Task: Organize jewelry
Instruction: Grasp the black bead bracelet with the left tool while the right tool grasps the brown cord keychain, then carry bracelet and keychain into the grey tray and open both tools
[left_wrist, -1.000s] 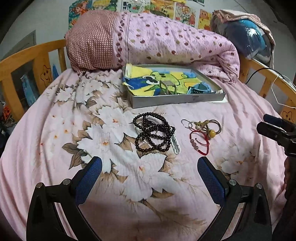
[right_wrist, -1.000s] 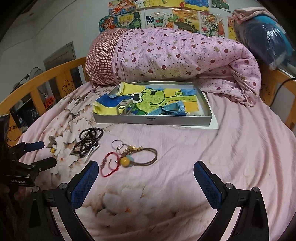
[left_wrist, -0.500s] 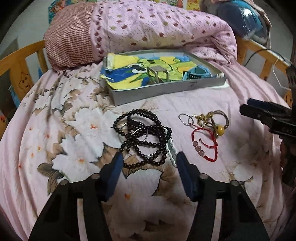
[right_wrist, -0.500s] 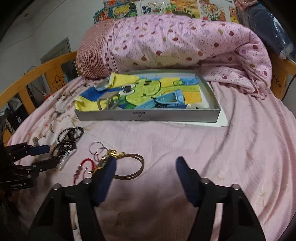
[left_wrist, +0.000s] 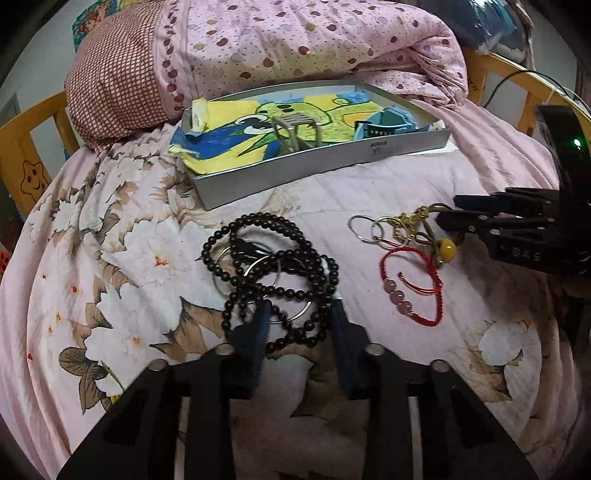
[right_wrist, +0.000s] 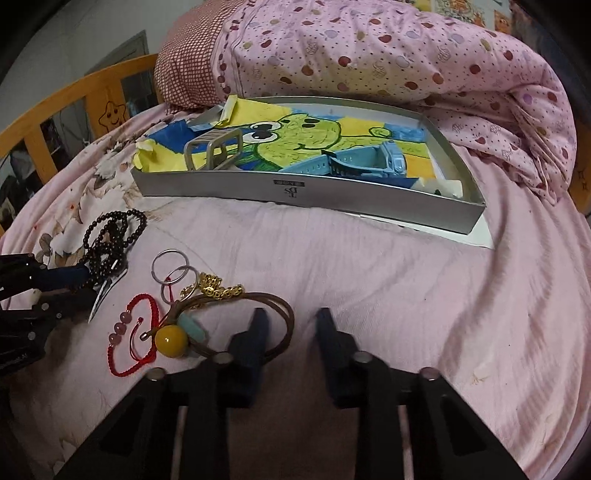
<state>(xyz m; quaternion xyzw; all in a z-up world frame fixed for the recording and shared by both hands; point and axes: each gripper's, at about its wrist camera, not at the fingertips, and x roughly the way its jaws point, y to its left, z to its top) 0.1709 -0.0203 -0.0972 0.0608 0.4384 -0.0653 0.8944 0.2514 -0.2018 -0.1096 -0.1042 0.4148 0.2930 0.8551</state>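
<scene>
A tangle of black bead strands with silver rings lies on the bed. My left gripper is partly closed with its near edge between the fingers, a gap still showing. A brown cord bracelet with a yellow bead lies beside a red string bracelet and silver rings. My right gripper is partly closed, its left finger on the brown cord loop. A grey tray lined with a frog drawing holds a metal watch band and a blue watch.
A rolled pink dotted quilt lies behind the tray. Wooden bed rails run along the left and the right. The floral bedsheet is soft and wrinkled.
Both grippers moved forward and down to the jewelry and narrowed from wide open. The left reached the black beads, the right the brown cord bracelet.
</scene>
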